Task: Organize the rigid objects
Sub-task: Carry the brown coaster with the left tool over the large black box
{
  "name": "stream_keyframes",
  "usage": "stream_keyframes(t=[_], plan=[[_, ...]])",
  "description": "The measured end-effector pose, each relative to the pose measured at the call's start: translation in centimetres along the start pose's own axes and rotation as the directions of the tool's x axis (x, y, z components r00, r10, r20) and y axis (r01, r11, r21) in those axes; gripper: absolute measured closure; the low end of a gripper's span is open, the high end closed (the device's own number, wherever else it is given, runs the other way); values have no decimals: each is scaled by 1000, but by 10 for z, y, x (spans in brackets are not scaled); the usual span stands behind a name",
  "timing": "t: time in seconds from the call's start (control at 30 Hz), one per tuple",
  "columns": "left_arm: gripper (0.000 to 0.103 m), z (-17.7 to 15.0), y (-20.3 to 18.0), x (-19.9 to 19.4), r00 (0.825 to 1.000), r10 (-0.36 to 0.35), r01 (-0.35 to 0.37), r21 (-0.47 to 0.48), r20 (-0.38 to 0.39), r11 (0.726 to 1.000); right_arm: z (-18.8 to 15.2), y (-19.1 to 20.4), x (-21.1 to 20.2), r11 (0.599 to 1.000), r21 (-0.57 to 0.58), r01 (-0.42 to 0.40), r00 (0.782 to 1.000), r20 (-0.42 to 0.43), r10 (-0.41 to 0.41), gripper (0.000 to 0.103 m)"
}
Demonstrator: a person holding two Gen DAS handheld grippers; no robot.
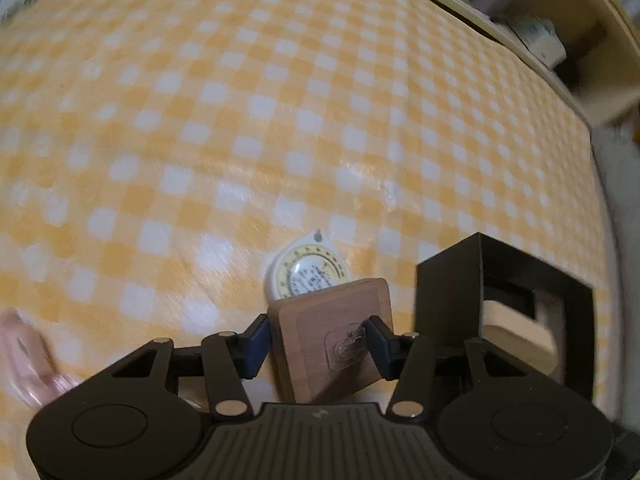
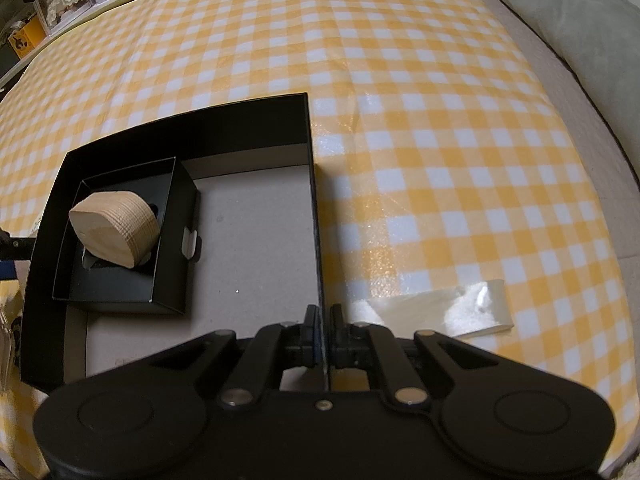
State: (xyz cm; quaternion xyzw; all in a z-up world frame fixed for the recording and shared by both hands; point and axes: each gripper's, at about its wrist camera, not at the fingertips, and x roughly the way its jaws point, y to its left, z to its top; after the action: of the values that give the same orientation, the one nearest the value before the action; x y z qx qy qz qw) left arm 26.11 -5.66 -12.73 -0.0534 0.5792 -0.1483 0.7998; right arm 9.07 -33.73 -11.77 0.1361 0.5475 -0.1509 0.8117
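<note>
My left gripper is shut on a dark wooden block with a clear sticker on its face, held tilted just above the checked tablecloth. A round white and yellow disc lies on the cloth just beyond the block. The black box stands right of the block. My right gripper is shut on the right wall of the black box. Inside the box, a smaller black tray at the left holds a pale wooden block.
A yellow and white checked cloth covers the table. A strip of clear tape lies on it right of the box. A grey cushion is at the far right. Shelves with small items stand beyond the table.
</note>
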Motion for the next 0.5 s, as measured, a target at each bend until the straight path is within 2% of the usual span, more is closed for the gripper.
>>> stream_keyframes(t=[0.07,0.2,0.3,0.37,0.4,0.5], plan=[[50,5,-4,-4,999,41,-43,102,24,994,-1,-1,0,1000,0,0,1000,0,0,97],[48,12,-6,-9,992,99,-114,217,78,970,1,0,0,1000,1,-1,1000,-1,1,97],[45,14,-6,-10,981,150,-178,255,125,950,1,0,0,1000,0,0,1000,-1,0,97],[34,12,-8,-12,971,183,-221,279,156,934,1,-1,0,1000,-1,1,1000,-1,-1,97],[32,12,-11,-13,968,194,-233,283,160,930,1,-1,0,1000,-1,0,1000,-1,0,97],[22,11,-17,-15,975,170,-202,263,140,943,1,-1,0,1000,0,-1,1000,-1,1,97]])
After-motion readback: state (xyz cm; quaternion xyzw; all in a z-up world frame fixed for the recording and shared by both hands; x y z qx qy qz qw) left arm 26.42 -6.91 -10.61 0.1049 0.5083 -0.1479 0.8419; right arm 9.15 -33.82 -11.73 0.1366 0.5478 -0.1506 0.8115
